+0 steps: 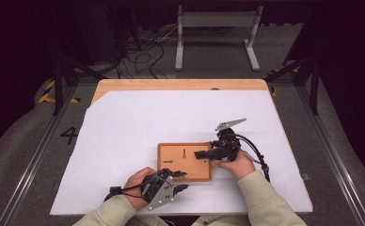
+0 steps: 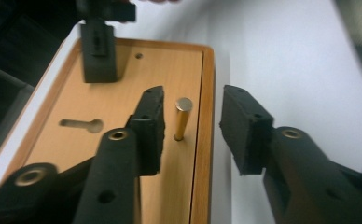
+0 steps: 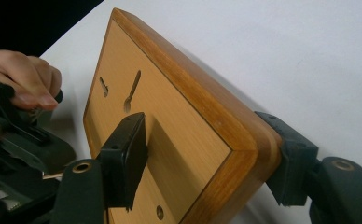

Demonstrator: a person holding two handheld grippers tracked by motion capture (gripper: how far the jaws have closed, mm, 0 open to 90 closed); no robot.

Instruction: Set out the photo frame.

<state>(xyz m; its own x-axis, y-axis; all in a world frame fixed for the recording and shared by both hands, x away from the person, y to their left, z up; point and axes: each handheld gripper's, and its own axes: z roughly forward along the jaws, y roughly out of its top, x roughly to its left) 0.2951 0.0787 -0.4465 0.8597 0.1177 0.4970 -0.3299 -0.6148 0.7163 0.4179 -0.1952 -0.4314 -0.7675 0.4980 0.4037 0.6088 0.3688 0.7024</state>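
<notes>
A small wooden board (image 1: 176,170) with keyhole-shaped slots (image 1: 184,153) lies on the white sheet near the front. A brass pin (image 2: 183,119) stands upright in a hole by the board's edge. My left gripper (image 1: 181,181) is at the board's near edge. Its jaws (image 2: 193,93) stand open on either side of the pin, apart from it. My right gripper (image 1: 202,154) holds the board's right side. In the right gripper view its jaws (image 3: 202,121) clamp a corner of the board (image 3: 179,135), one pad on the top face, the other against the outer edge.
The white sheet (image 1: 171,113) covers most of the wooden table (image 1: 180,84), with bare room behind and to the left of the board. A metal stand (image 1: 216,28) and cables (image 1: 143,52) are on the floor beyond the table.
</notes>
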